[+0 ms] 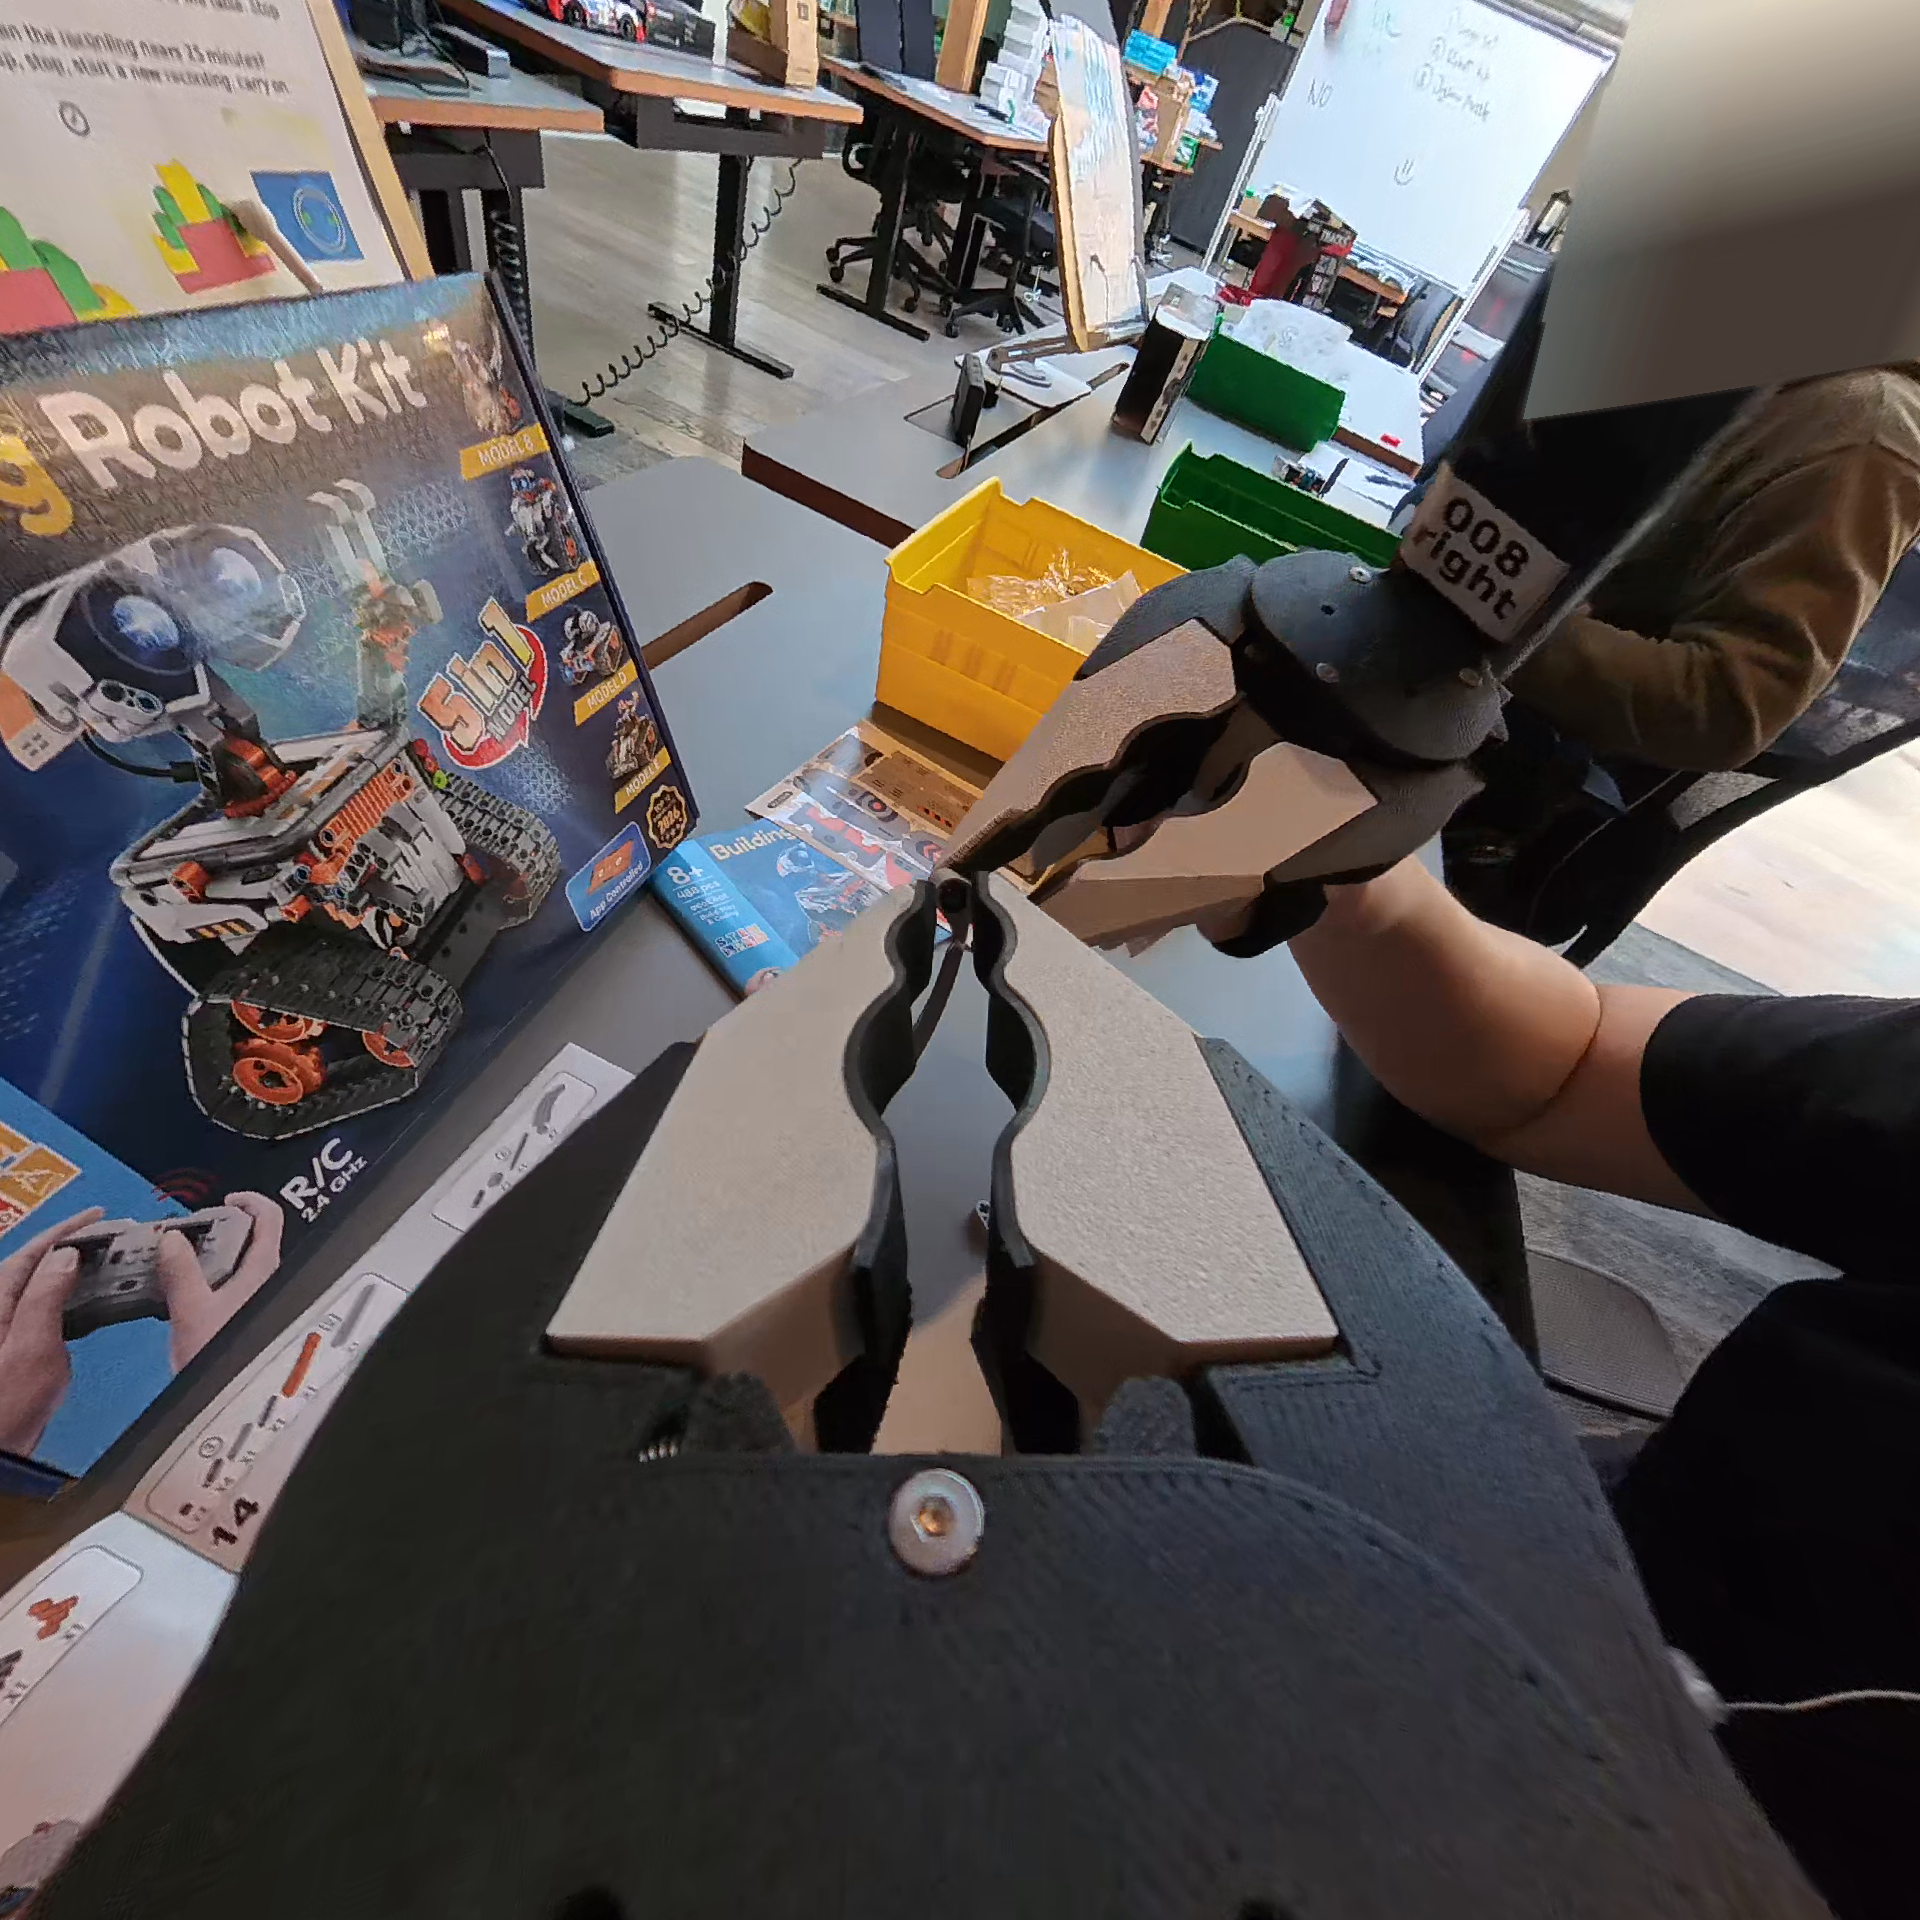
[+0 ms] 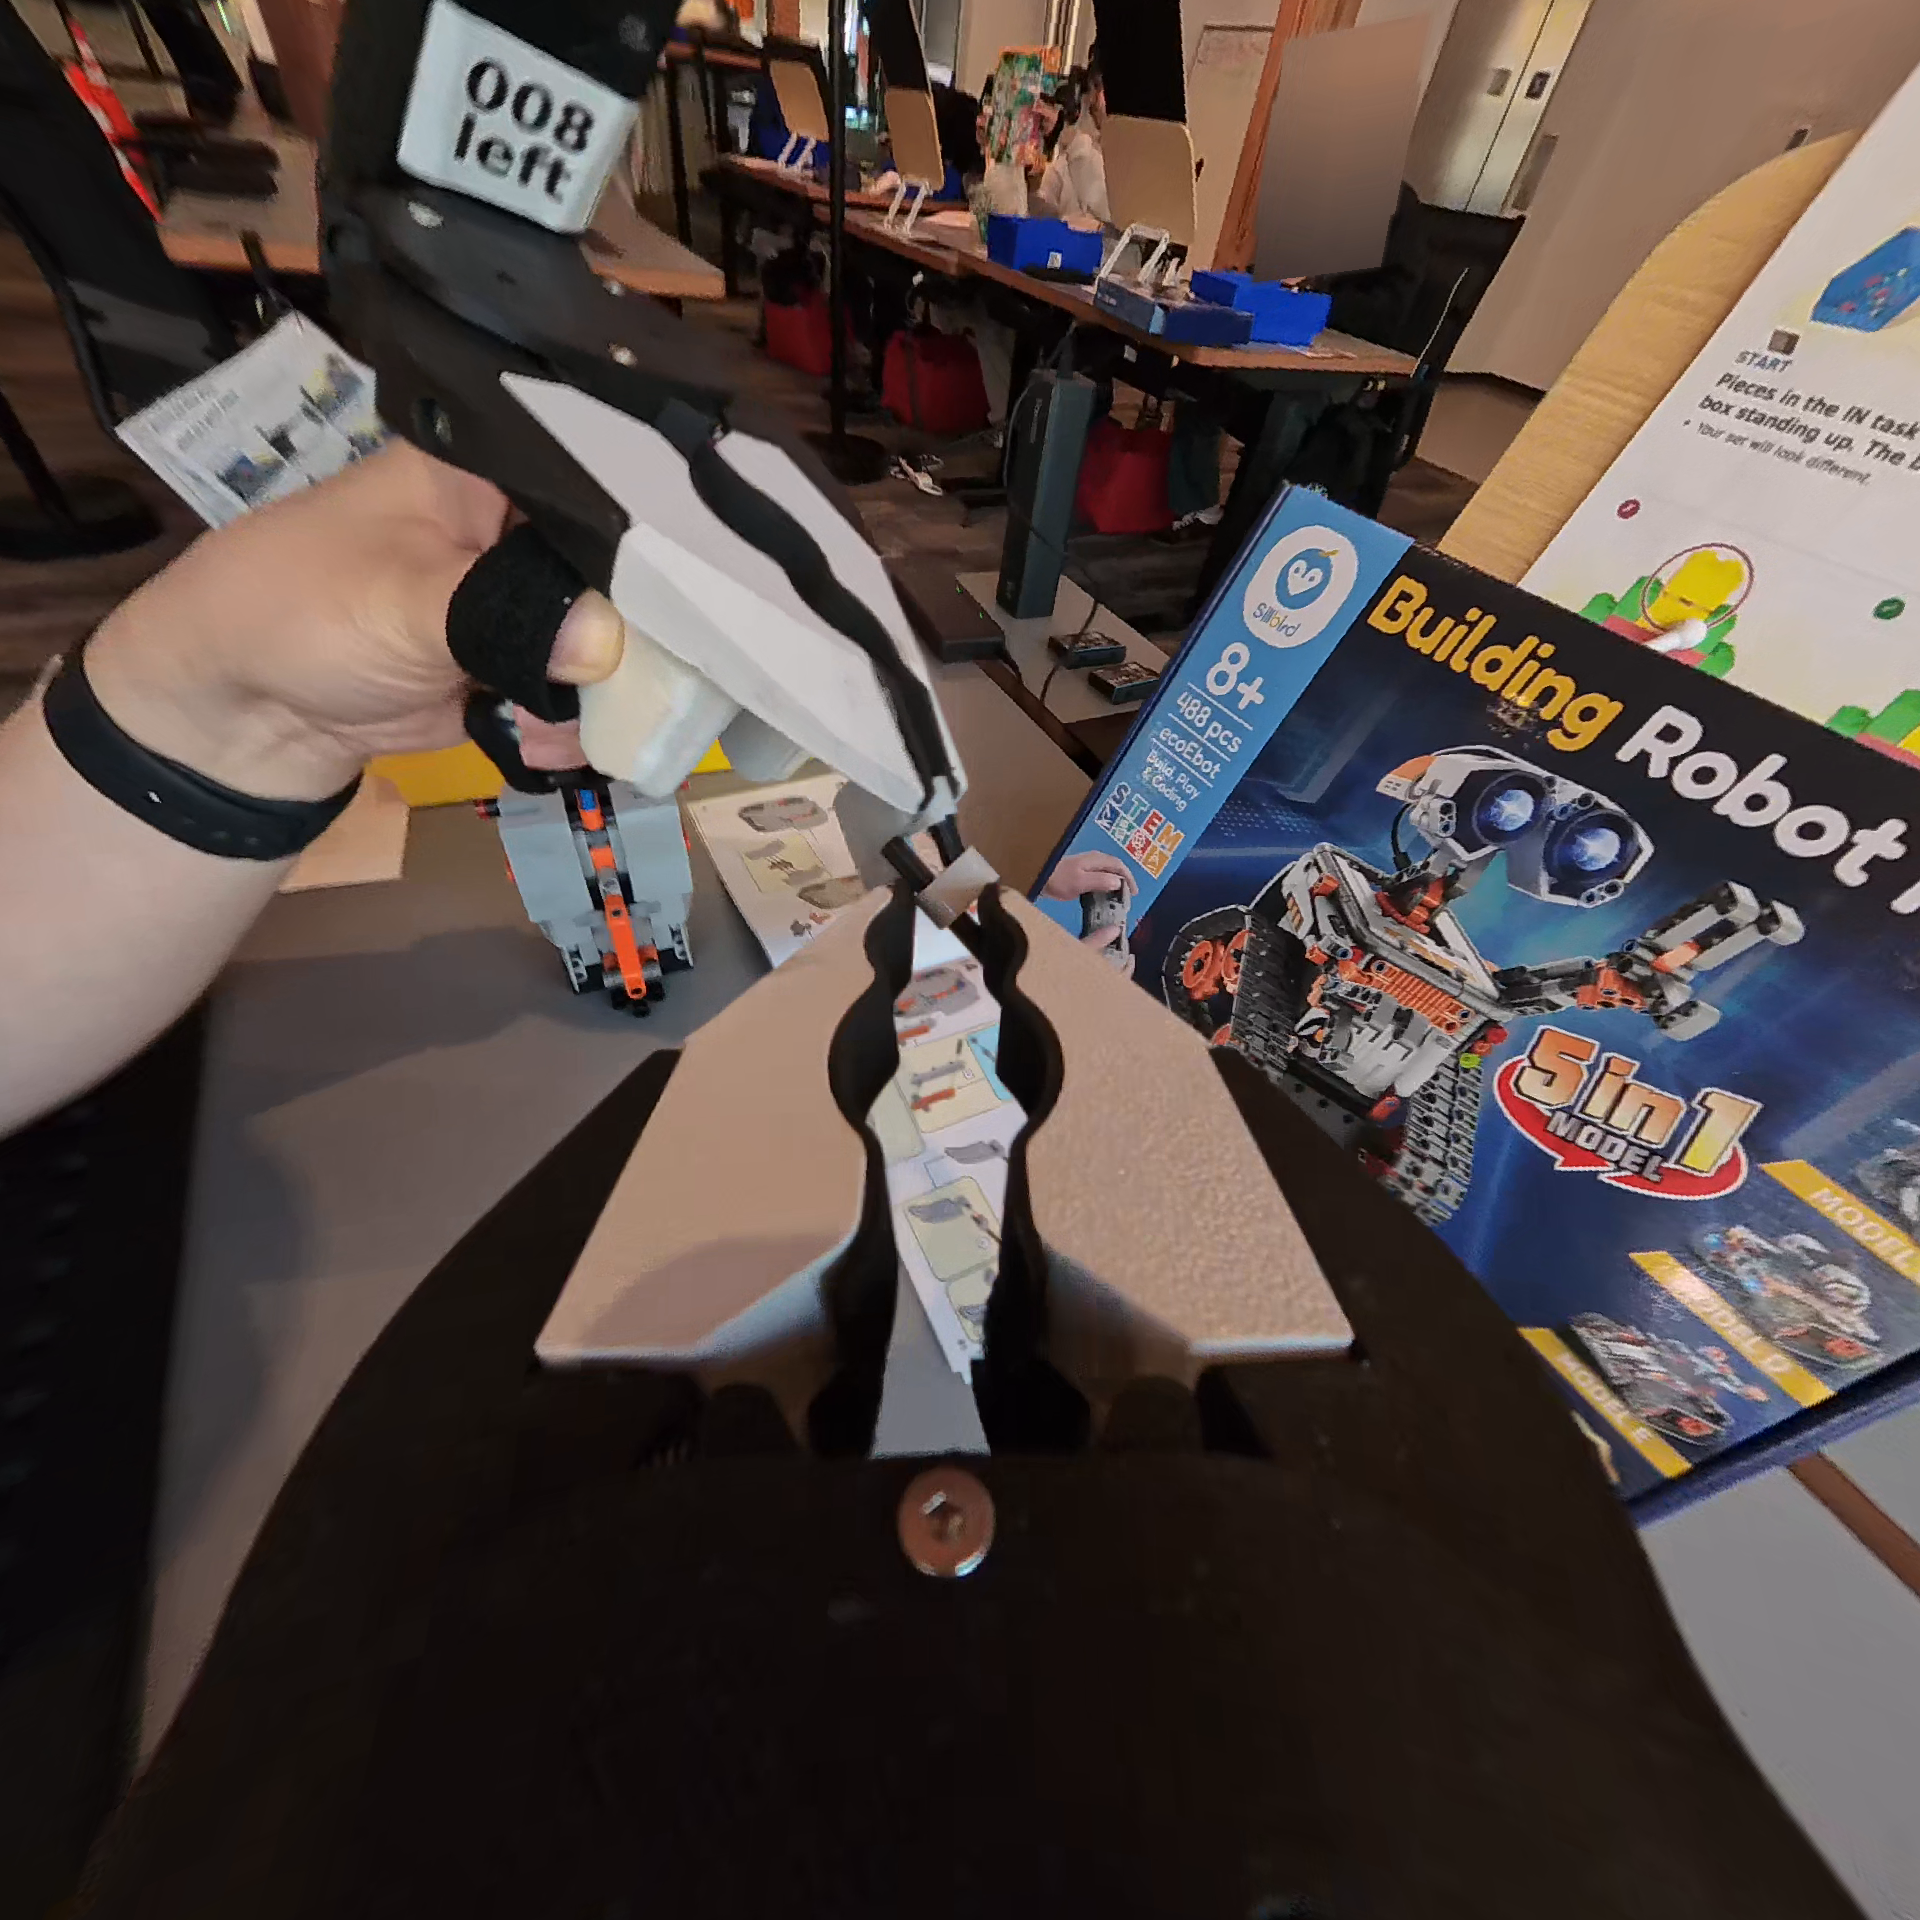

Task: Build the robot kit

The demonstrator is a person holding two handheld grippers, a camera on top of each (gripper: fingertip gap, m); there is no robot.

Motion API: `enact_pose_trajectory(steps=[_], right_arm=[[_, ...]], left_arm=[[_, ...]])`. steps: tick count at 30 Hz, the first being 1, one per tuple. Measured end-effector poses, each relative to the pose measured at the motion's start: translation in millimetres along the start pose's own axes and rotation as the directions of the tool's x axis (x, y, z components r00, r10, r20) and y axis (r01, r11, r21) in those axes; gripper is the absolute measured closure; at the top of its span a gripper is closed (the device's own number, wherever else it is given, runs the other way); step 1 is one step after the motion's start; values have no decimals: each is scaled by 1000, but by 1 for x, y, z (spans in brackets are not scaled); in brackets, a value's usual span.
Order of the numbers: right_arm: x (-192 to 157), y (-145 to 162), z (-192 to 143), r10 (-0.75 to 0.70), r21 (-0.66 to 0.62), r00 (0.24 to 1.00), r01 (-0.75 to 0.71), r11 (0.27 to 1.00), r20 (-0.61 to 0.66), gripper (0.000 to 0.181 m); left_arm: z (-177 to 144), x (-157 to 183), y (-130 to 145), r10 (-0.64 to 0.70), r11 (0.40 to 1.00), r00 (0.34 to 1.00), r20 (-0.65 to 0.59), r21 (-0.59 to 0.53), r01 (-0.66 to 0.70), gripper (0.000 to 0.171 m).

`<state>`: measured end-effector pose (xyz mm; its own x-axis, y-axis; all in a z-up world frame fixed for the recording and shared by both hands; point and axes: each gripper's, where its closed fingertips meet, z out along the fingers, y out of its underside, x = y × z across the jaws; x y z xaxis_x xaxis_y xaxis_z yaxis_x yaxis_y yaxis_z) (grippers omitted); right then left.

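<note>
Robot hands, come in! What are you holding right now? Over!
Left gripper shut on black pin. Right gripper shut on grey piece. Tips meeting above table. Nothing between them.
</note>
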<state>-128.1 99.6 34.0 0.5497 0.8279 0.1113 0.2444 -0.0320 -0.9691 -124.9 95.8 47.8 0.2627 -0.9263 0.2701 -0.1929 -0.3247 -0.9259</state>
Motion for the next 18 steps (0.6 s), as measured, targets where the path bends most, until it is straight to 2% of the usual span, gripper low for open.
enact_pose_trajectory(steps=[3, 6, 10, 14, 18], right_arm=[[3, -5, -4, 71, 37, 997, -71, 997, 15, 171], [4, -6, -5, 70, 45, 997, -70, 997, 17, 171], [5, -7, -7, -5, 40, 1000, 6, 999, -15, 171], [8, -10, -9, -114, 28, 990, 116, 993, -87, 171], [8, -7, -10, -197, -15, 975, 196, 980, -106, 171]], left_arm=[[1, 3, -4, 47, 999, 999, 15, 25, -47, 167], [2, 3, -4, 59, 998, 998, 7, 31, -59, 167], [3, 4, -5, 70, 997, 998, -9, 46, -69, 167], [7, 3, 0, 85, 996, 996, -1, 14, -85, 167], [9, 3, 2, 66, 998, 998, -2, 4, -66, 167]])
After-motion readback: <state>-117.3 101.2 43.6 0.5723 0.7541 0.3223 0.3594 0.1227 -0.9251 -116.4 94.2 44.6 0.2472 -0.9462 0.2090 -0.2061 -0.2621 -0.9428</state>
